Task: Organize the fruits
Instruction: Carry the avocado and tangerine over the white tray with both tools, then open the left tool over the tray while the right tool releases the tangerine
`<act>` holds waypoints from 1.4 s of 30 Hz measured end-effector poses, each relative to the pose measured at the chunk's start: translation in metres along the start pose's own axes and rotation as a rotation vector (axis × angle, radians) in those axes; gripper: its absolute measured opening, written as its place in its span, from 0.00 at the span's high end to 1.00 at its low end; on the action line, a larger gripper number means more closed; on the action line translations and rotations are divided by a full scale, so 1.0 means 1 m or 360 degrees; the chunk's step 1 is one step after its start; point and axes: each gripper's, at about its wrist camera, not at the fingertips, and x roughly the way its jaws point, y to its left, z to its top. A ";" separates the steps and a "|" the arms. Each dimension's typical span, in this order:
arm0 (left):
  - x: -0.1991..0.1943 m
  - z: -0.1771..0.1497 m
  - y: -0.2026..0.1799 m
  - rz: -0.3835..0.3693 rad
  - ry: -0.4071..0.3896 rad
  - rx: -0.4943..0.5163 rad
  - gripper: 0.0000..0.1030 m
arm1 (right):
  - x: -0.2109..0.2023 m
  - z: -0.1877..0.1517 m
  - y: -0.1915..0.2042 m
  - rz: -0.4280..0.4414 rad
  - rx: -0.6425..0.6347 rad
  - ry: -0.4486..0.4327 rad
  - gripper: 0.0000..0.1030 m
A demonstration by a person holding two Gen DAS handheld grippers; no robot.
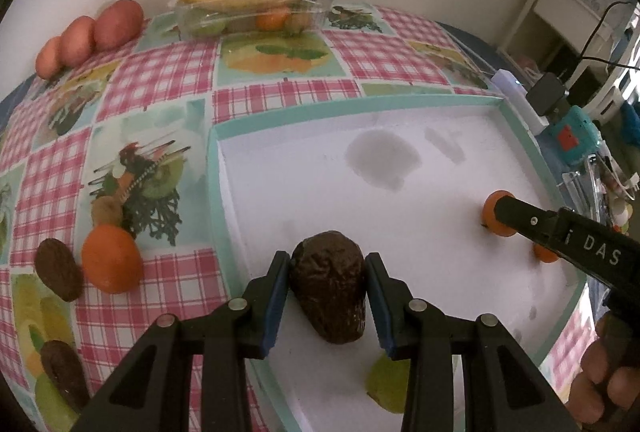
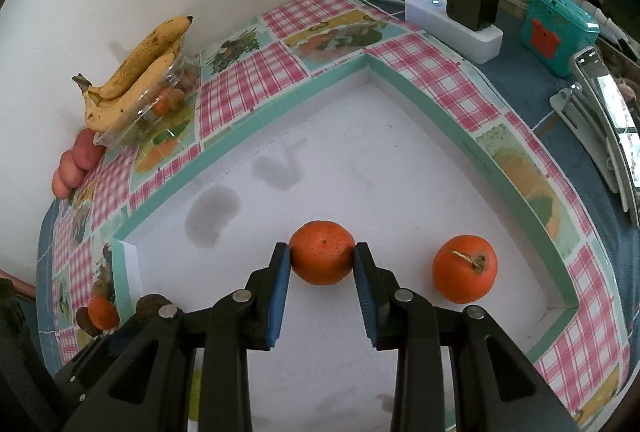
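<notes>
Your left gripper (image 1: 327, 266) pinched the avocado (image 1: 329, 286) over the white tray (image 1: 280, 172); your right gripper (image 2: 322, 260) pinched a tangerine (image 2: 322, 252) there, a second tangerine (image 2: 465, 269) just beside it.

Wrinkled matt avocado (image 1: 330, 284), clear plastic punnet (image 1: 256, 14)

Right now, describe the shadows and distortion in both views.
Left wrist view: fisheye bends the tray rim; soft grey shadows lie on its white floor beyond the avocado. Right wrist view: same curving, dark vignette corners, blurred shadows behind the held tangerine.
</notes>
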 end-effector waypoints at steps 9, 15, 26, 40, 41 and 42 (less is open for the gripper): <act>-0.025 0.001 0.002 -0.0045 -0.0006 -0.0034 0.44 | -0.008 0.003 0.001 -0.0056 0.0002 0.0028 0.61; -0.052 -0.003 0.023 0.0041 -0.0040 -0.0134 0.33 | -0.022 0.002 0.011 -0.0062 -0.0058 0.0008 0.59; -0.093 -0.019 0.139 0.0500 -0.0159 -0.0585 0.00 | -0.038 -0.014 0.031 -0.0095 -0.0147 0.0006 0.17; -0.158 -0.057 0.234 0.0735 -0.0290 -0.0884 0.00 | -0.039 -0.049 0.113 0.0120 -0.0487 -0.0032 0.16; -0.163 -0.060 0.237 0.0744 -0.0303 -0.0894 0.00 | -0.039 -0.052 0.120 0.0127 -0.0518 -0.0036 0.16; -0.166 -0.062 0.238 0.0747 -0.0313 -0.0902 0.00 | -0.040 -0.055 0.125 0.0132 -0.0538 -0.0043 0.16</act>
